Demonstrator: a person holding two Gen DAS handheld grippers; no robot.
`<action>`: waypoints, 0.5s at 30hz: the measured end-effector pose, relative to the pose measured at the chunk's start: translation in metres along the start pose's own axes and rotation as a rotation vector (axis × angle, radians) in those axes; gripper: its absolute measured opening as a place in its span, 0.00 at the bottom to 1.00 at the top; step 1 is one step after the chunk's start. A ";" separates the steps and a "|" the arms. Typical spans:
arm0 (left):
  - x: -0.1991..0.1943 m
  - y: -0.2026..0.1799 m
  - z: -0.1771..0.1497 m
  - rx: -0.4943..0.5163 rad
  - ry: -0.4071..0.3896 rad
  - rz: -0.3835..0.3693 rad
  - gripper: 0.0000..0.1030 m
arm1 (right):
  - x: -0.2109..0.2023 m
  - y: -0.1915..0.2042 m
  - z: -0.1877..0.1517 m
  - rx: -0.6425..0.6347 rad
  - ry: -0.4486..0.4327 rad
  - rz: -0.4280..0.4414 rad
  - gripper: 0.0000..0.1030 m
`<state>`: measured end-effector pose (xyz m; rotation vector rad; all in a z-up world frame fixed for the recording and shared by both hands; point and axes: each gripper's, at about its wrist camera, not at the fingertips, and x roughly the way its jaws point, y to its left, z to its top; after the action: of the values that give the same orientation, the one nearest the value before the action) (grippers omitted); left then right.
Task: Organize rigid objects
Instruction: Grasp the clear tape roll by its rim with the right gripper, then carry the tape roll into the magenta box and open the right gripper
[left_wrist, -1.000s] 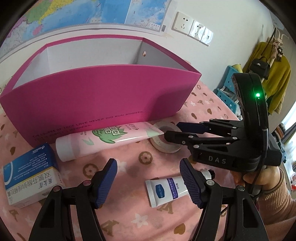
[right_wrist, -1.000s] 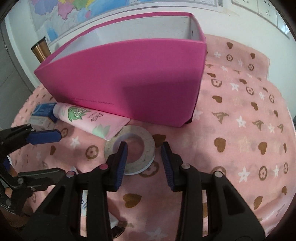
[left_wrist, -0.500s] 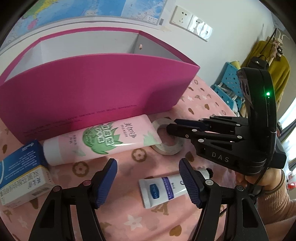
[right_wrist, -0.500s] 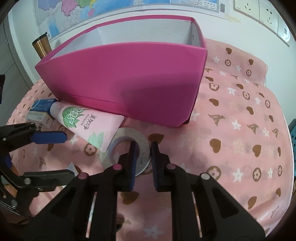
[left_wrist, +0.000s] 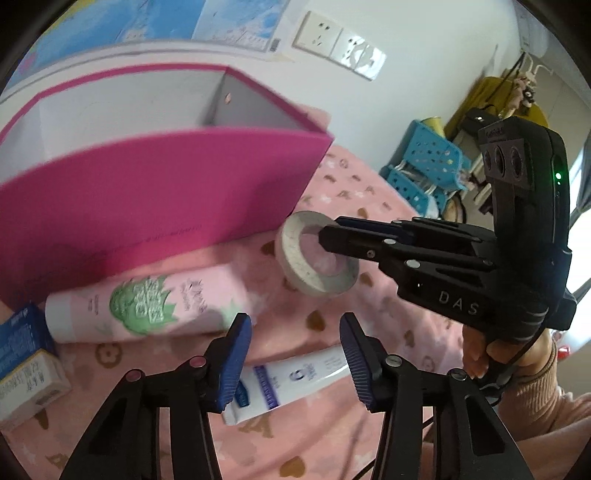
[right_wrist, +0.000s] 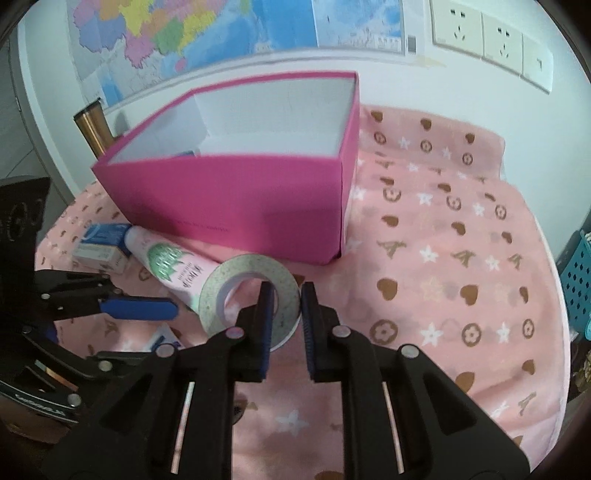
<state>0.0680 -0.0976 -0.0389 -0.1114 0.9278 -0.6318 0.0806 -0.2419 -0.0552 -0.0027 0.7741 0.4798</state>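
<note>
Tape roll (right_wrist: 251, 291), flat white ring with a speckled face and smooth pale core, was pinched through its wall by the right gripper (right_wrist: 286, 325): one ribbed blue pad inside the hole, the other on the outer rim. It hung tilted, clear of the cloth, just in front of the pink box (right_wrist: 236, 195).

Left gripper (left_wrist: 295, 354), jaws just drawn narrower, held nothing; its blue pads stood either side of the small white tube (left_wrist: 295, 376) lying below them, not pressing on it.

Pink-and-green tube (left_wrist: 147, 302): soft plastic, glossy, flattened at one end, lying against the box front. Blue-and-white carton (left_wrist: 26, 354): rigid card, square-edged, beside the tube's cap end. Pink box: stiff card, open top, white inside, upright walls. Tablecloth (right_wrist: 443, 258): soft pink fabric, printed hearts and stars, slightly rumpled.

Risks, as judged:
- The roll was gripped on one side of the ring only; it could swing or slip from the pads on the way over the box wall.
- The hanging lower edge of the roll might catch the box rim if carried too low.
- The left pads, closing on the rounded small tube, could squeeze it sideways out of the grip.
- Both tools worked near one another; a collision seemed possible.
</note>
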 end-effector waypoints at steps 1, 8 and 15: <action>-0.003 -0.002 0.003 0.007 -0.011 -0.002 0.48 | -0.003 0.002 0.001 -0.004 -0.010 0.003 0.16; -0.027 -0.012 0.032 0.049 -0.095 -0.013 0.41 | -0.025 0.014 0.028 -0.063 -0.089 0.013 0.16; -0.038 -0.014 0.062 0.085 -0.149 0.037 0.39 | -0.030 0.016 0.060 -0.087 -0.145 0.024 0.16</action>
<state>0.0930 -0.0989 0.0306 -0.0645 0.7563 -0.6190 0.0958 -0.2298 0.0105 -0.0389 0.6113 0.5299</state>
